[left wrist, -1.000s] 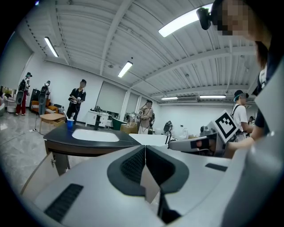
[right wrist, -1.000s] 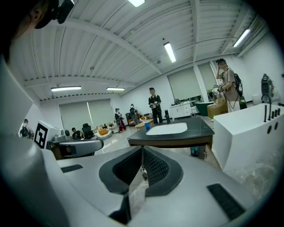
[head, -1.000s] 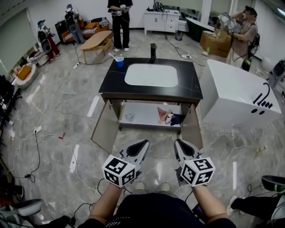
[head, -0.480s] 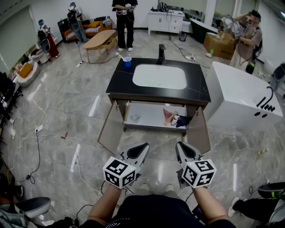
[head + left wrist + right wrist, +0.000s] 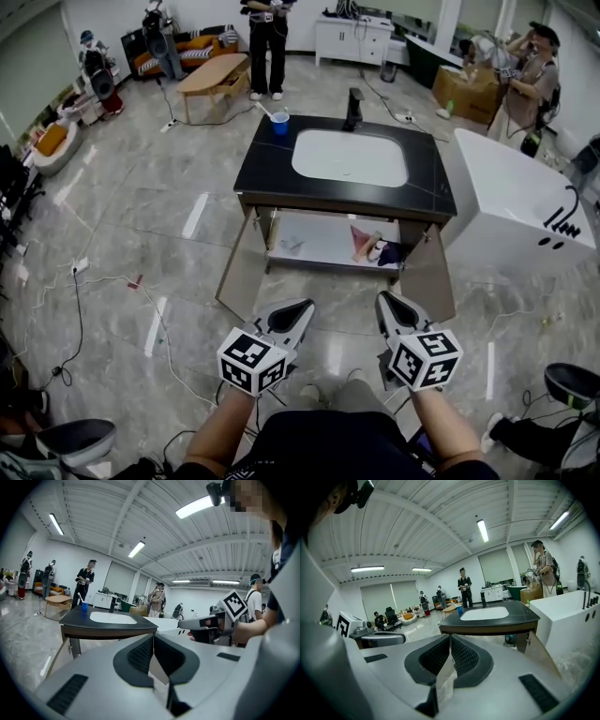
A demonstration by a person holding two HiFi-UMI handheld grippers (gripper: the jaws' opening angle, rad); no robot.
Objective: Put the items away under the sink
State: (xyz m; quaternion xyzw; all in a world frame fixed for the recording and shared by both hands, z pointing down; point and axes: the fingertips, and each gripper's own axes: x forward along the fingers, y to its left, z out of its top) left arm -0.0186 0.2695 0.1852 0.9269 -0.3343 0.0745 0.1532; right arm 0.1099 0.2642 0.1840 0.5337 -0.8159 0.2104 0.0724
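Observation:
The sink cabinet (image 5: 347,192) has a black top, a white basin and both doors swung open. On its white lower shelf lie a clear crumpled item (image 5: 291,246), a pink and red item (image 5: 362,242) and a dark item (image 5: 390,253). A blue cup (image 5: 279,123) stands on the countertop's far left corner. My left gripper (image 5: 298,306) and right gripper (image 5: 384,301) hover low in front of my body, well short of the cabinet. Both are shut with nothing held. The left gripper (image 5: 152,637) and right gripper (image 5: 450,637) each point toward the cabinet, jaws pressed together.
A white bathtub (image 5: 516,202) stands just right of the cabinet. Cables (image 5: 94,281) trail over the floor at left. People stand at the back and far right, near a wooden table (image 5: 211,75) and a cardboard box (image 5: 469,92). A chair base (image 5: 572,384) sits at lower right.
The cabinet has shifted rightward and slightly up in the head view as I moved. Both grippers stay shut and keep their place in front of me.

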